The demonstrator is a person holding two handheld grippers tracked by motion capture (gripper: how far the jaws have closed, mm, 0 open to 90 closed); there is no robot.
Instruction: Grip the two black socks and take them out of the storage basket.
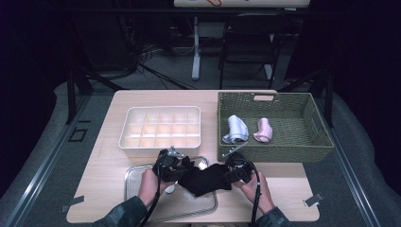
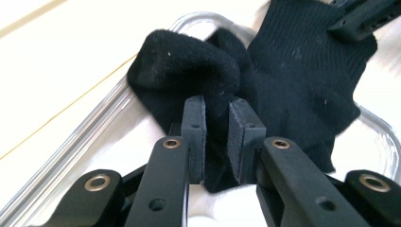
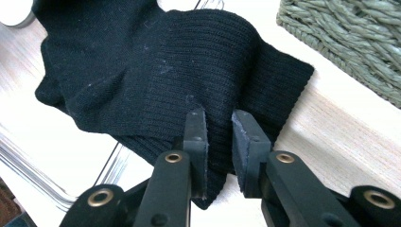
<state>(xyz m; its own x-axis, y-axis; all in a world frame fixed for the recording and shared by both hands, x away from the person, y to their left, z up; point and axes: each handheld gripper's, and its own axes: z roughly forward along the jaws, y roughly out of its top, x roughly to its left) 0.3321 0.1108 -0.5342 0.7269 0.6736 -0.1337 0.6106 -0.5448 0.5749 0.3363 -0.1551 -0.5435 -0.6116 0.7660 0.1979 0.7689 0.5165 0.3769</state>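
Note:
A black sock [image 1: 205, 178] hangs stretched between both grippers over the right part of a metal tray [image 1: 137, 189]. My left gripper [image 1: 182, 165] is shut on the sock's toe end; in the left gripper view the jaws [image 2: 217, 106] pinch a fold of the black sock [image 2: 302, 71], and the far gripper grips its top right corner. My right gripper [image 1: 231, 172] is shut on the ribbed cuff end; in the right gripper view the jaws [image 3: 220, 118] clamp the edge of the black sock [image 3: 142, 61].
A white compartment box [image 1: 161, 126] stands behind the tray. A green woven basket [image 1: 274, 151] at the right holds a light blue sock [image 1: 235, 128] and a pink sock [image 1: 263, 130]. The basket's wall [image 3: 350, 42] is close to my right gripper.

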